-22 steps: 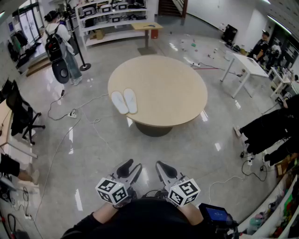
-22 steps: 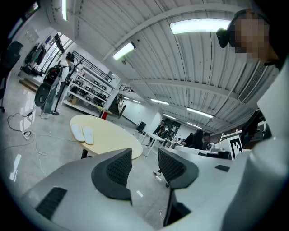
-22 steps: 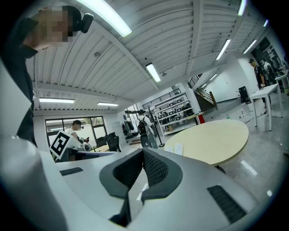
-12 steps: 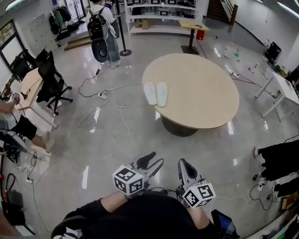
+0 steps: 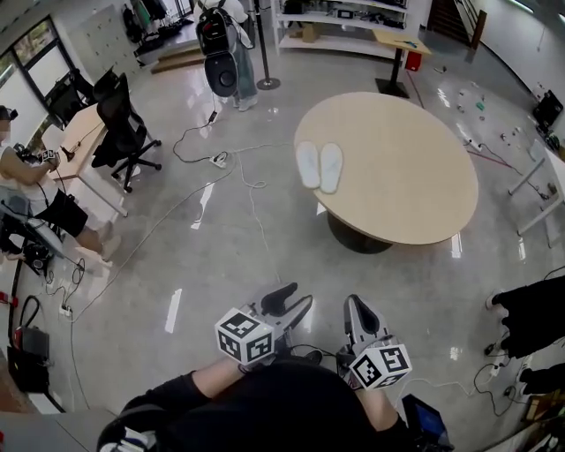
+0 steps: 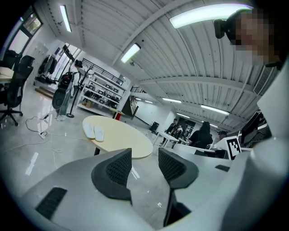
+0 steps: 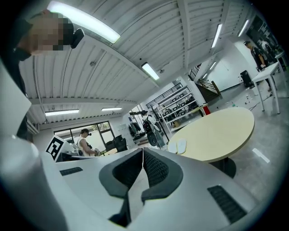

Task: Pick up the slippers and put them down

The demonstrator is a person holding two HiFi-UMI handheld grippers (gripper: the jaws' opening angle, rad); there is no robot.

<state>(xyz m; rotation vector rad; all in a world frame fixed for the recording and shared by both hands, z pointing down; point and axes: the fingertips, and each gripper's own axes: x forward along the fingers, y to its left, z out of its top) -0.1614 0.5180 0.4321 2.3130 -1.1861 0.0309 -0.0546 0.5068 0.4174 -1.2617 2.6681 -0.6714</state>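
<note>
Two white slippers (image 5: 319,165) lie side by side near the left edge of a round beige table (image 5: 406,177); they also show in the left gripper view as the slippers (image 6: 94,131) and in the right gripper view as the slippers (image 7: 177,146). My left gripper (image 5: 290,303) is held low in front of me, far from the table, its jaws apart with nothing between them. Beside it my right gripper (image 5: 357,312) has its jaws closed together, empty. Both sit well short of the slippers.
Cables (image 5: 247,185) trail over the shiny floor left of the table. A black office chair (image 5: 124,132) and a desk stand at the left, a person with a backpack (image 5: 225,44) at the back, shelves (image 5: 344,18) behind, white tables (image 5: 552,177) at the right.
The head view has swung left: the table and slippers have shifted rightwards in the frame. Both grippers have drifted slightly right in the frame. The jaws look unchanged.
</note>
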